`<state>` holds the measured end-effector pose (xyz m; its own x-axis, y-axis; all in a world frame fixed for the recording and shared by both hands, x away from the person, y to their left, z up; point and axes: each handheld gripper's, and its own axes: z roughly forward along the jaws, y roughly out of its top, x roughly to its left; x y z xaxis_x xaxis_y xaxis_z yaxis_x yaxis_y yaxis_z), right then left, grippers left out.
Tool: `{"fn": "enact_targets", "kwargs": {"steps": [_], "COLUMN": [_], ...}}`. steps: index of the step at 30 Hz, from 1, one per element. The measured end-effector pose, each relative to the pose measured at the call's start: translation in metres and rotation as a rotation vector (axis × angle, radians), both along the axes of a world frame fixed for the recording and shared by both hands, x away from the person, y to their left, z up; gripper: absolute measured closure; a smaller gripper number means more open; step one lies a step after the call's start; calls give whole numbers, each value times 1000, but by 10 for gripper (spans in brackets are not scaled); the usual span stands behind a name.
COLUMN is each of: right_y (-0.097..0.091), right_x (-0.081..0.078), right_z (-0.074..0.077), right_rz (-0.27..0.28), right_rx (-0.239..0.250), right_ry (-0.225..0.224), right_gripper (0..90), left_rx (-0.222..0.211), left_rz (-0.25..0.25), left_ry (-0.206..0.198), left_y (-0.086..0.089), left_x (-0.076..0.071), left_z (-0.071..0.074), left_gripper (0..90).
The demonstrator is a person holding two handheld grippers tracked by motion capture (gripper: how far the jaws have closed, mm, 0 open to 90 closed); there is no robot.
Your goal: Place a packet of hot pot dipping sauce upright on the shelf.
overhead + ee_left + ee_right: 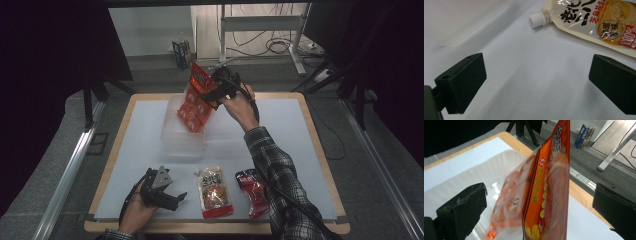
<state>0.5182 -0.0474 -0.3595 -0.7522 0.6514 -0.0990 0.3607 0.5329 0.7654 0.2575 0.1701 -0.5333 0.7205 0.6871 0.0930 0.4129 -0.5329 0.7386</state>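
Note:
An orange-red snack bag [195, 102] [544, 195] stands tilted with its lower end inside a clear plastic container [182, 140] [486, 167] at the back middle of the table. My right gripper [214, 92] [539, 205] is at the bag's upper part. Its jaws stand wide on either side of the bag, and neither pad touches it. My left gripper [176, 198] [536, 82] rests open near the front edge, with bare mat between its jaws. It points toward a cream sauce pouch [214, 192] [599, 22] with a white cap.
A small red pouch [252, 192] lies to the right of the cream one, partly under the person's right sleeve. The white mat [300, 145] covers the wooden table. Beyond the far edge are a blue box [181, 52] on the floor, stand legs and cables.

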Motion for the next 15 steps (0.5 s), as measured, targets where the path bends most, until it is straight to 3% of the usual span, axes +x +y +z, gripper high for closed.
{"fn": "enact_targets", "kwargs": {"steps": [15], "right_y": [-29], "right_x": [-28], "right_z": [0], "right_rz": [39], "right_rx": [-9], "right_ry": [-58], "right_gripper": [0], "left_rx": [-23], "left_rz": [-3], "left_ry": [11], "left_y": [-1], "left_x": [0], "left_z": [1], "left_gripper": [12]}}
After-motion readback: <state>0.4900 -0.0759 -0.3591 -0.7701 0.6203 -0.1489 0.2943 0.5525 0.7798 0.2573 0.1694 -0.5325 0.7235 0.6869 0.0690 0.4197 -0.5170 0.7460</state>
